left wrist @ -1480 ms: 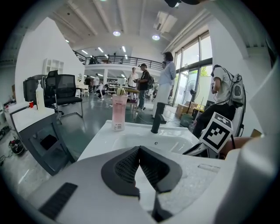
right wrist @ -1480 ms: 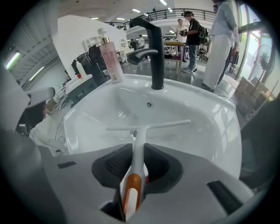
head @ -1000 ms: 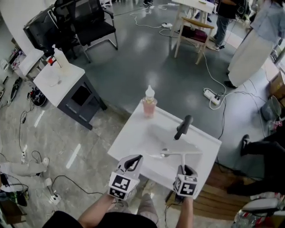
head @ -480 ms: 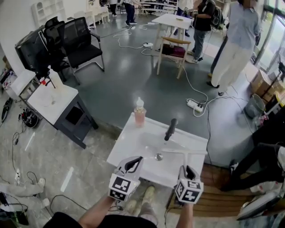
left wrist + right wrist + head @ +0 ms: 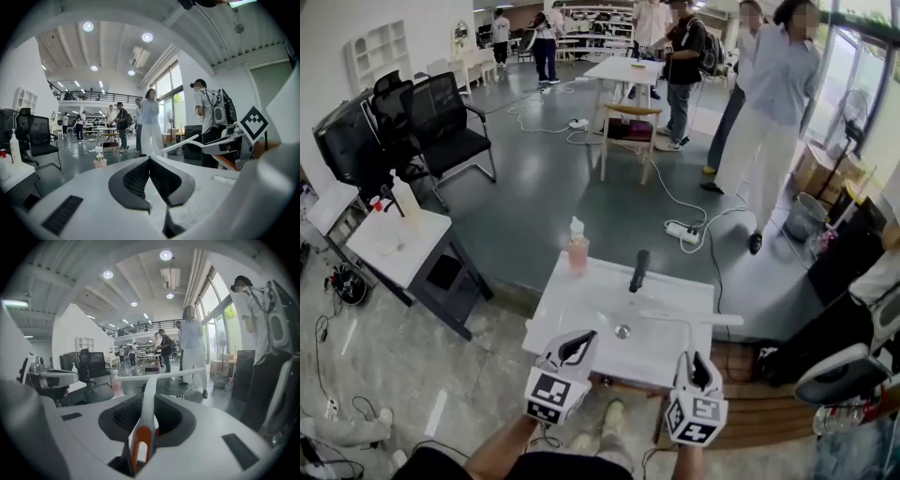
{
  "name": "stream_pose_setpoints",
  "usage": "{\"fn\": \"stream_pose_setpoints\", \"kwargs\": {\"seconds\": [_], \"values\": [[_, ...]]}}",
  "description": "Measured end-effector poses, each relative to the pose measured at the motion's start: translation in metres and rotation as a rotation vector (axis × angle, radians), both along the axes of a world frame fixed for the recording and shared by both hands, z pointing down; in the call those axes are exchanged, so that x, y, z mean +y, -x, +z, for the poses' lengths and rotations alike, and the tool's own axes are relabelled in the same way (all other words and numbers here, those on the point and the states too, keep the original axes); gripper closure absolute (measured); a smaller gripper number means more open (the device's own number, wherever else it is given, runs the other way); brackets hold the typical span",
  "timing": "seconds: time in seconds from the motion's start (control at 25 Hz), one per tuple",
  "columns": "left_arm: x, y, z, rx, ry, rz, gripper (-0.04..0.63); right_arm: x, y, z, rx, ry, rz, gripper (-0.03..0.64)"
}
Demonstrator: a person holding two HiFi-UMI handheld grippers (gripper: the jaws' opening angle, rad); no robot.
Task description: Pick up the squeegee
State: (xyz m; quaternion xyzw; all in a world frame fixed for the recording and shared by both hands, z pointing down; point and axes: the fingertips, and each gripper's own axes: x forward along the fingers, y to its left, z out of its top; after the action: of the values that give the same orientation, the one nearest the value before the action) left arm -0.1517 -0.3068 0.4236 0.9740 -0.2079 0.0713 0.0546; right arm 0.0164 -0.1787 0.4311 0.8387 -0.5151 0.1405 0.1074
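Observation:
The white squeegee (image 5: 691, 319) hangs over the right side of the white sink (image 5: 581, 309), blade crosswise, handle running back into my right gripper (image 5: 695, 362). In the right gripper view the jaws of that gripper (image 5: 146, 405) are shut on the squeegee (image 5: 148, 394) by its white and orange handle, and the blade spans the view ahead. My left gripper (image 5: 576, 346) floats in front of the sink's near edge, shut and empty. In the left gripper view the pads of the left gripper (image 5: 149, 161) meet, and the squeegee (image 5: 185, 142) shows off to the right.
A pink soap bottle (image 5: 577, 246) and a black faucet (image 5: 638, 270) stand at the sink's far edge, with the drain (image 5: 622, 331) in the basin. A small white table (image 5: 394, 246) and black chairs (image 5: 441, 122) are at the left. People stand beyond; cables and a power strip (image 5: 680, 232) lie on the floor.
Both grippers have risen, and the right one has lifted the squeegee up out of the basin. The head view has tilted up, showing more of the room.

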Motion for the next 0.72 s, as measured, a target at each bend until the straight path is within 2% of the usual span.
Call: {"fn": "stream_pose_setpoints", "kwargs": {"seconds": [0.28,0.72], "values": [[0.027,0.018,-0.015,0.025,-0.039,0.049,0.592,0.043,0.031,-0.022,0.048,-0.101,0.043,0.537],[0.048,0.033,-0.016,0.029,-0.047,0.076,0.592,0.068,0.053,-0.018,0.049,-0.105,0.058,0.537]]}}
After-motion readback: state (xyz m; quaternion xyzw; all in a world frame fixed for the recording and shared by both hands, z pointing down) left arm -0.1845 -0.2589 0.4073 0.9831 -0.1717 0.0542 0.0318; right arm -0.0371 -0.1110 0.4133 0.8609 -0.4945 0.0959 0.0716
